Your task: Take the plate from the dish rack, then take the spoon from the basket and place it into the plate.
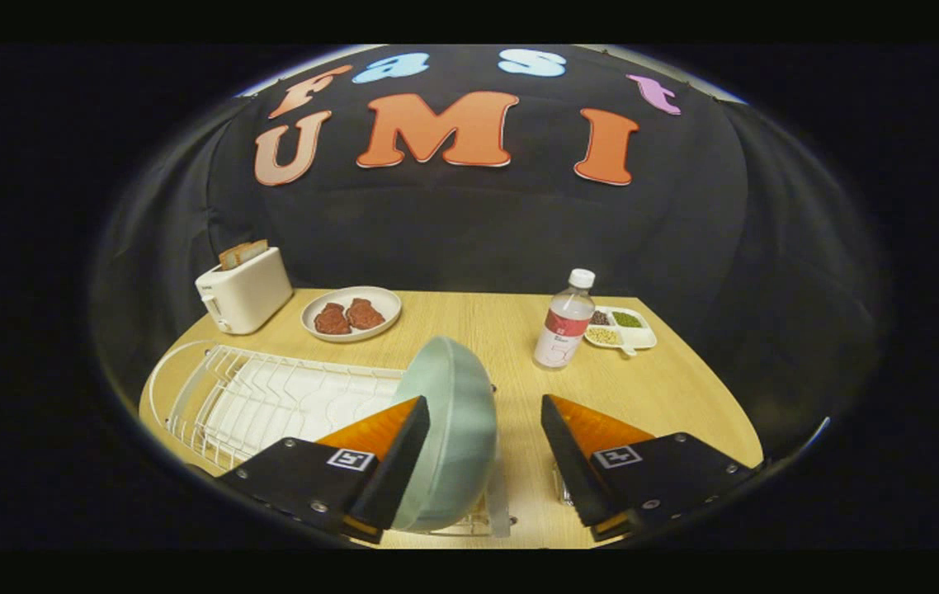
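Plate [453, 429] stands on edge at the rack's [271, 396] near end, its rim running away from the gripper [486, 458]; spread fingers straddle it, the left one touching or just beside it, the right well clear

It is a staged kitchen corner inside a booth: a wooden table [667, 388] carries a toaster [243, 290], a dish rack [255, 396] and a plate of meat [351, 313], with black cloth behind.
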The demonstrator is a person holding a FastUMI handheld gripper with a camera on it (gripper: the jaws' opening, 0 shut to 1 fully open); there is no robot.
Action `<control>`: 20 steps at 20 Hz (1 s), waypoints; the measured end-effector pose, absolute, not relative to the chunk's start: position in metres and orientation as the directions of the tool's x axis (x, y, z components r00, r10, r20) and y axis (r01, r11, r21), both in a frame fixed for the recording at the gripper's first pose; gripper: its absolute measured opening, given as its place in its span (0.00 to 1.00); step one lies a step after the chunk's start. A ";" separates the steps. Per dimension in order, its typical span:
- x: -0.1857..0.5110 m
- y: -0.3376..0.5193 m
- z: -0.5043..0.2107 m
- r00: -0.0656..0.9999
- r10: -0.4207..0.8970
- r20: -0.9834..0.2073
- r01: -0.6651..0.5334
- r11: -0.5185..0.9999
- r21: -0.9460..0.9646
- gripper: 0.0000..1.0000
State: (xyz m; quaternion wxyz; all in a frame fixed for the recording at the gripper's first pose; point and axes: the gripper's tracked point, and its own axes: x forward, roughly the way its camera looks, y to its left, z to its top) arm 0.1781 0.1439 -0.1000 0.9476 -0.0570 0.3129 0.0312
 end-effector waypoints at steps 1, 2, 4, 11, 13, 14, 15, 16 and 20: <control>0.177 0.146 -0.105 0.788 0.020 -0.616 -0.088 0.993 -0.081 0.75; 0.176 0.150 -0.109 0.771 0.024 -0.636 -0.089 0.994 -0.070 0.66; 0.175 0.151 -0.109 0.768 -0.003 -0.640 -0.065 0.994 -0.083 0.40; 0.174 0.164 -0.099 0.782 -0.105 -0.615 -0.036 0.977 -0.212 0.30; 0.174 0.171 -0.093 0.795 -0.131 -0.592 -0.038 0.964 -0.265 0.29; 0.174 0.174 -0.088 0.802 -0.142 -0.579 -0.037 0.957 -0.286 0.29; 0.175 0.176 -0.083 0.811 -0.145 -0.567 -0.038 0.954 -0.299 0.28; 0.177 0.178 -0.079 0.817 -0.151 -0.556 -0.037 0.949 -0.312 0.27; 0.181 0.168 -0.060 0.839 -0.197 -0.508 0.003 0.934 -0.358 0.27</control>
